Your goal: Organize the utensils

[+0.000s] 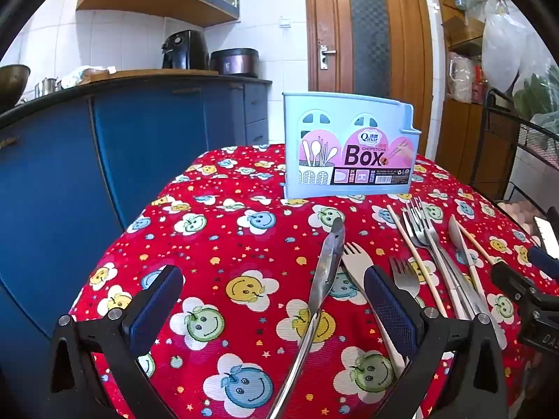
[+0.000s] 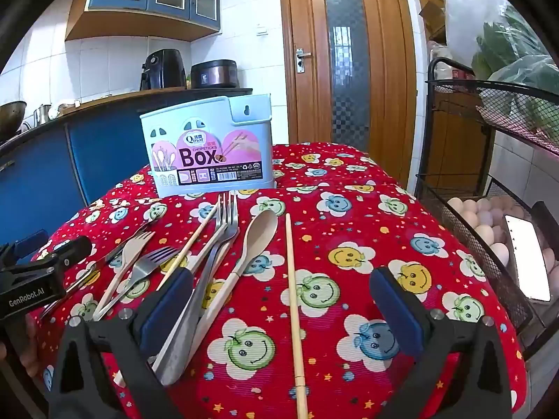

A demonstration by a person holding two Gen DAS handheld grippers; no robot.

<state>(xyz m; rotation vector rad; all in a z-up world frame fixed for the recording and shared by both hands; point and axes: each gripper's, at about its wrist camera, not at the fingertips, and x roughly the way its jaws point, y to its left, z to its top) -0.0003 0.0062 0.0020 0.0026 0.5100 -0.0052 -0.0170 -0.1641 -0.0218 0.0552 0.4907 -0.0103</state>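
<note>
A pale blue chopsticks box (image 1: 351,146) stands upright at the far side of the red patterned table; it also shows in the right wrist view (image 2: 209,152). Several utensils lie loose on the cloth. In the left wrist view a metal knife (image 1: 323,279) lies between the wide-open fingers of my left gripper (image 1: 276,307), untouched; a cream fork (image 1: 360,269) and a steel fork (image 1: 407,279) lie beside it. In the right wrist view my right gripper (image 2: 283,307) is open over a chopstick (image 2: 293,300), with a wooden spoon (image 2: 251,244) and forks (image 2: 227,220) to its left.
The red smiley tablecloth (image 2: 349,230) drops off at its edges. A black wire rack with eggs (image 2: 482,223) stands close on the right. Blue kitchen cabinets (image 1: 70,181) are to the left, a wooden door (image 2: 346,59) behind.
</note>
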